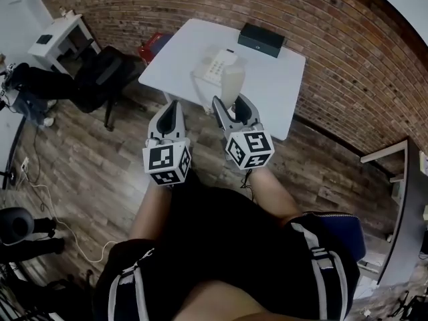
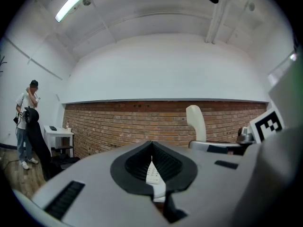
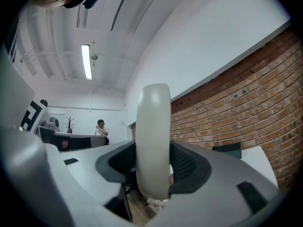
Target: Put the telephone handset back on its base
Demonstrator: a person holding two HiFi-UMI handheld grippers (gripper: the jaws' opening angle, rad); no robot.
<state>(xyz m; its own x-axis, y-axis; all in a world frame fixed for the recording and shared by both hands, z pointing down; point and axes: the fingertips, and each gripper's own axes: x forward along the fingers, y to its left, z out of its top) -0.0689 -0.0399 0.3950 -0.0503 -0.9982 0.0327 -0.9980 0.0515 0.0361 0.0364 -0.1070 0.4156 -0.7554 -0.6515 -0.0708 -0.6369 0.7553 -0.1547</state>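
The cream telephone base (image 1: 215,68) with its keypad sits in the middle of the white table (image 1: 281,85). My right gripper (image 1: 233,105) is shut on the cream handset (image 1: 232,85), holding it upright just in front of the base, near the table's front edge. In the right gripper view the handset (image 3: 154,136) stands on end between the dark pads (image 3: 189,167). My left gripper (image 1: 172,105) hovers left of it, off the table's front edge, shut and empty. Through its narrow slit, the left gripper view shows the base (image 2: 152,174), with the handset (image 2: 196,122) to the right.
A black box (image 1: 261,39) lies at the table's far edge by the brick wall (image 1: 334,52). A dark office chair (image 1: 100,79) and a small white desk (image 1: 59,35) stand at the left. A person (image 2: 26,122) stands far off on the wooden floor.
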